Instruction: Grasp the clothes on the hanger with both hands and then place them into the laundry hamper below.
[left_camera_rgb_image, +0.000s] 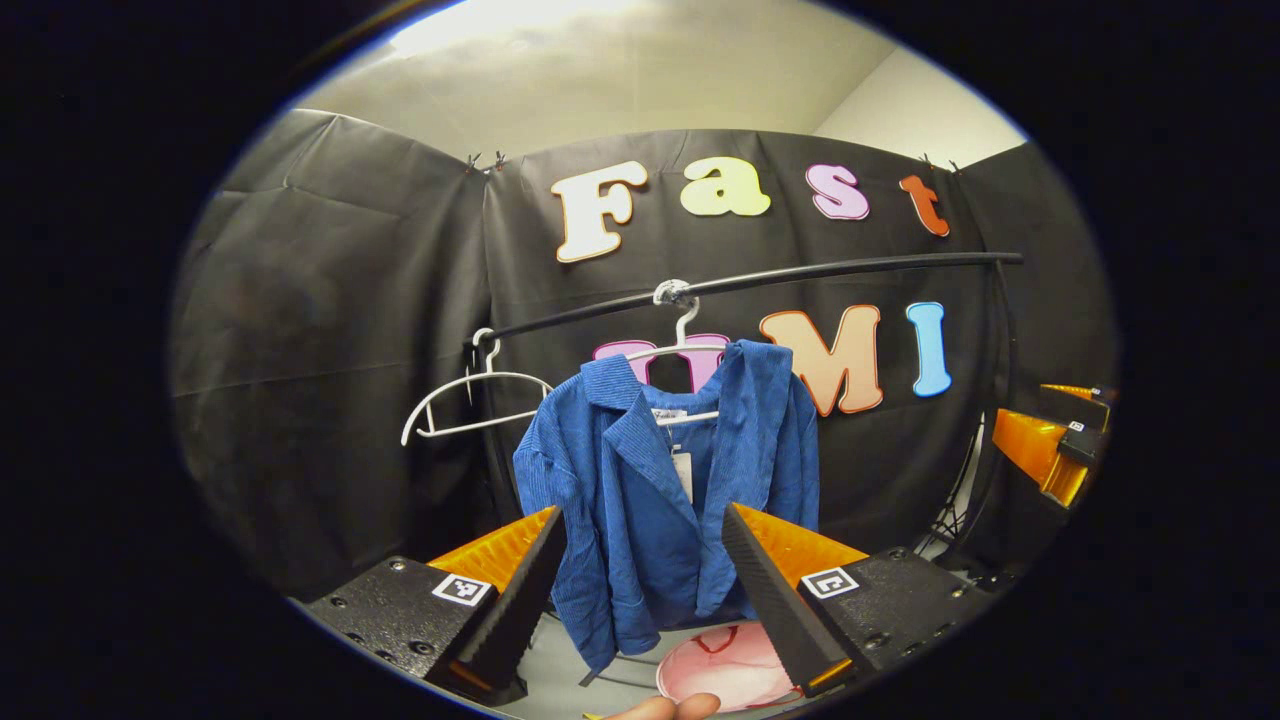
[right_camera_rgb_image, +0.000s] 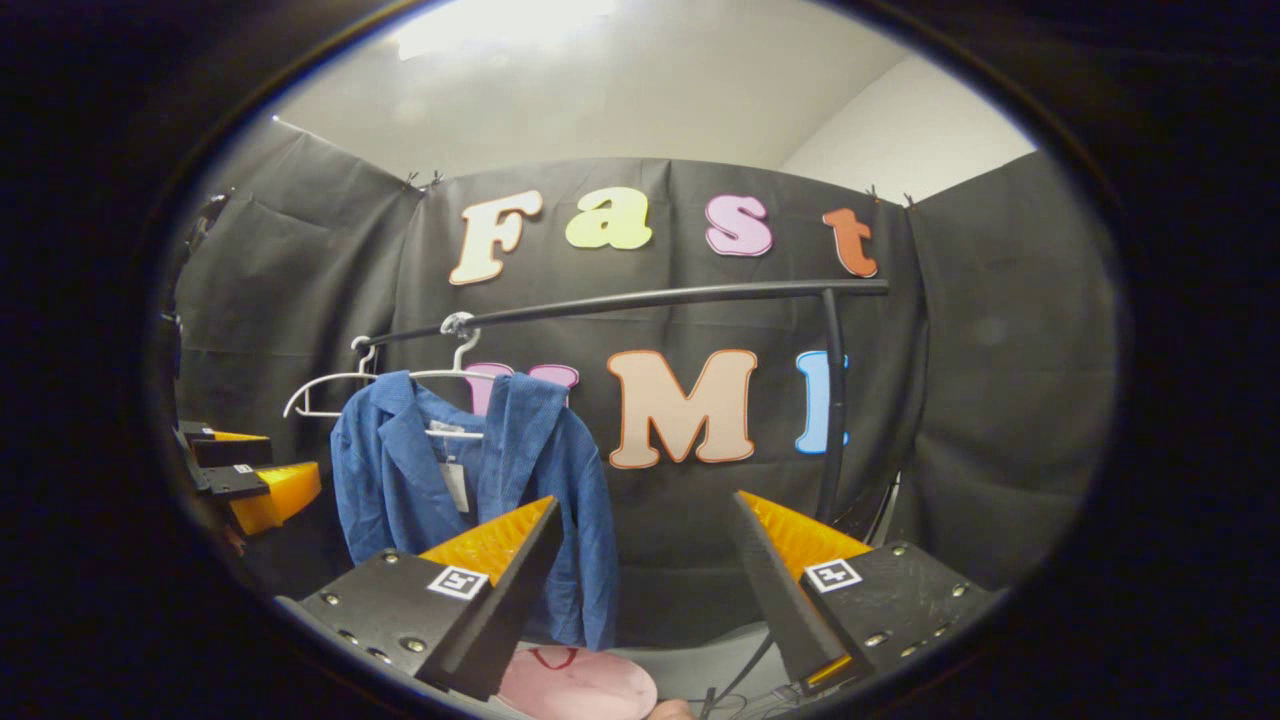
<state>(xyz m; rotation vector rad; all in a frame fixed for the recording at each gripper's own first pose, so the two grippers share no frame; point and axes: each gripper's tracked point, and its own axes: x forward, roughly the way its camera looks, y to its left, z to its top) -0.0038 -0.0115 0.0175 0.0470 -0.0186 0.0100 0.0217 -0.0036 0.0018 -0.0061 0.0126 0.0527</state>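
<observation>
Your left gripper (left_camera_rgb_image: 642, 520) has its fingers spread wide with nothing between them, and it points straight at the blue ribbed jacket (left_camera_rgb_image: 660, 490). That jacket hangs open-fronted on a white wire hanger (left_camera_rgb_image: 685, 345), whose hook sits over the black horizontal rail (left_camera_rgb_image: 760, 275) near the rail's left end. A second, bare white hanger (left_camera_rgb_image: 470, 400) hangs from the rail's left tip, just beside the jacket's shoulder. Below the jacket's hem lies the pink round laundry hamper (left_camera_rgb_image: 725, 670), seen from above at the bottom of the left gripper view.

Your right gripper (right_camera_rgb_image: 645, 515) is also parted wide and empty. It faces the stretch of rail to the right of the jacket, near the black upright post (right_camera_rgb_image: 832, 400) that carries the rail's right end. In the left gripper view it shows at the far right edge, well apart from the jacket.
</observation>
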